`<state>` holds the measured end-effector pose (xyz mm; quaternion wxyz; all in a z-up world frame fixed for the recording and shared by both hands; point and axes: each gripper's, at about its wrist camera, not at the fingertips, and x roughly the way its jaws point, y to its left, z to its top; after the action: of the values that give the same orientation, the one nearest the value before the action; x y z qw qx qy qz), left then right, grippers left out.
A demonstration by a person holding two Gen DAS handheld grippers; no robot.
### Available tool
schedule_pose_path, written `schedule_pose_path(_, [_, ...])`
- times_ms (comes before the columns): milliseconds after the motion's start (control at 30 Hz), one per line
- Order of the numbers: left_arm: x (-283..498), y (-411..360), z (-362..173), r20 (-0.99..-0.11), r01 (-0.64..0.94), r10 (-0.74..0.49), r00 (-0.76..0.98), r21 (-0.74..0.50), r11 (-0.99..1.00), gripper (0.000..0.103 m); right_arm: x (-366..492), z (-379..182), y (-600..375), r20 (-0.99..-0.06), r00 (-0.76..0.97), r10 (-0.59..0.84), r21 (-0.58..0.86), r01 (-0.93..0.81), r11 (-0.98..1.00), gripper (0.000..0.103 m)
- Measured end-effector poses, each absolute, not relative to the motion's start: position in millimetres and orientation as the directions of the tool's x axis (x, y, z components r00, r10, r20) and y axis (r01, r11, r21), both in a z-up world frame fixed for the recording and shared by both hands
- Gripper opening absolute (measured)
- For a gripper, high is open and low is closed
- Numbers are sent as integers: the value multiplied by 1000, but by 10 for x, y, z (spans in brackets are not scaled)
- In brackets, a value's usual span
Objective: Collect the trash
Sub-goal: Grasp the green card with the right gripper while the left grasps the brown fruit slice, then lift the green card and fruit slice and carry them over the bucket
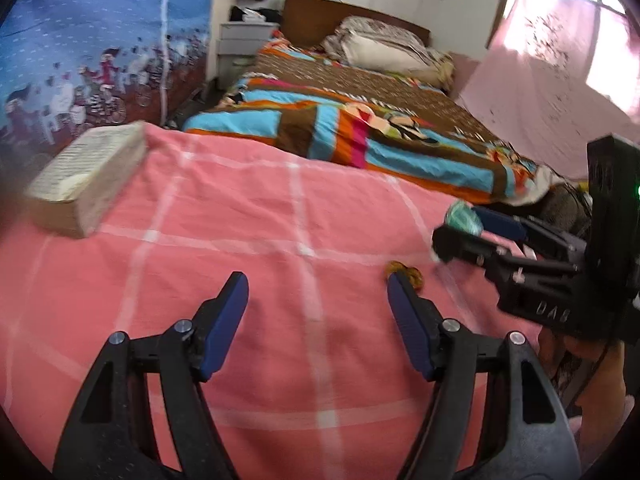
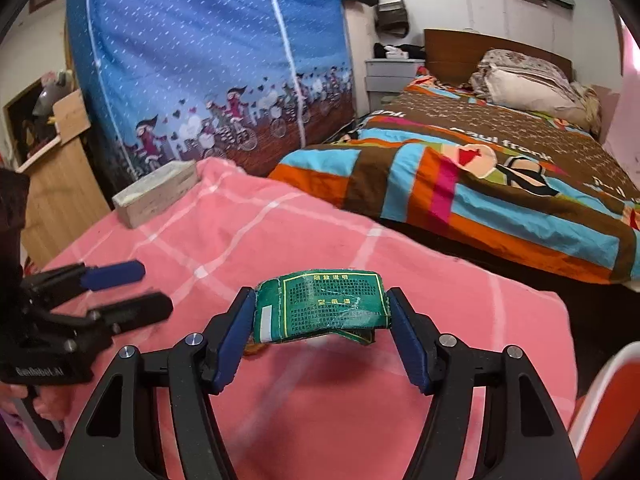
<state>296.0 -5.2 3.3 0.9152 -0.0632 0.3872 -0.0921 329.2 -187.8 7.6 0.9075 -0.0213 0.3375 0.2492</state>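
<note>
Here, the right gripper [image 2: 322, 304] pinches a crumpled green packet [image 2: 322, 308] across its width, both blue pads [image 2: 236, 332] pressed to the packet's ends. The packet is printed with yellow lines and small text, and it sits just above the pink checked cloth [image 2: 320, 400], low in the right wrist view at about six o'clock. In the left wrist view the same gripper comes in from three o'clock, the packet [image 1: 464, 218] showing between its fingers.

The left gripper [image 1: 316, 286] stands spread over the cloth [image 1: 240, 220] with nothing between its jaws. Just beyond its right fingertip [image 1: 394, 284], toward one o'clock of that tip, lies a small brown-gold scrap [image 1: 406, 272] on the cloth; whether tip and scrap touch cannot be told.

A pale closed box [image 1: 86, 176] rests on the cloth's far left corner, at about ten o'clock; its contents are hidden. Past the cloth, at twelve to two o'clock, lies a bed with a striped bedspread [image 1: 360, 120] and pillows [image 1: 384, 48].
</note>
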Motion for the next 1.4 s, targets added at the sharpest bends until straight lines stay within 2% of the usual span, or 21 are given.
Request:
schedule_pose_path(233, [3040, -371, -7, -736, 217, -257, 627, -152, 964, 72, 3287, 92, -2105, -621, 676, 396, 131, -409, 903, 65])
schedule_pose_path(367, [3084, -549, -2, -753, 266, -254, 607, -109, 958, 55, 3269, 95, -2181, -619, 687, 380, 126, -391, 912, 65])
schedule_pose_path(533, [3126, -720, -22, -777, 285, -190, 600, -14, 959, 41, 3219, 93, -2219, -615, 696, 371, 114, -387, 915, 65])
schedule_pose_path(567, [3133, -733, -20, -779, 289, -186, 598, -7, 957, 35, 3210, 90, -2222, -614, 697, 370, 113, -387, 915, 65])
schedule_pose_path(833, [3083, -765, 6, -767, 280, -166, 620, 19, 960, 33, 3129, 110, -2308, -589, 720, 367, 118, -372, 921, 65])
schedule_pose_path(1133, [2909, -639, 212, -669, 222, -197, 717, -49, 974, 33, 2884, 228, -2447, -482, 790, 379, 120, -369, 922, 65])
schedule_pose_path(1400, [2632, -584, 495, -493, 199, -240, 836, -134, 971, 33, 2620, 375, -2536, -350, 858, 375, 99, -365, 926, 65])
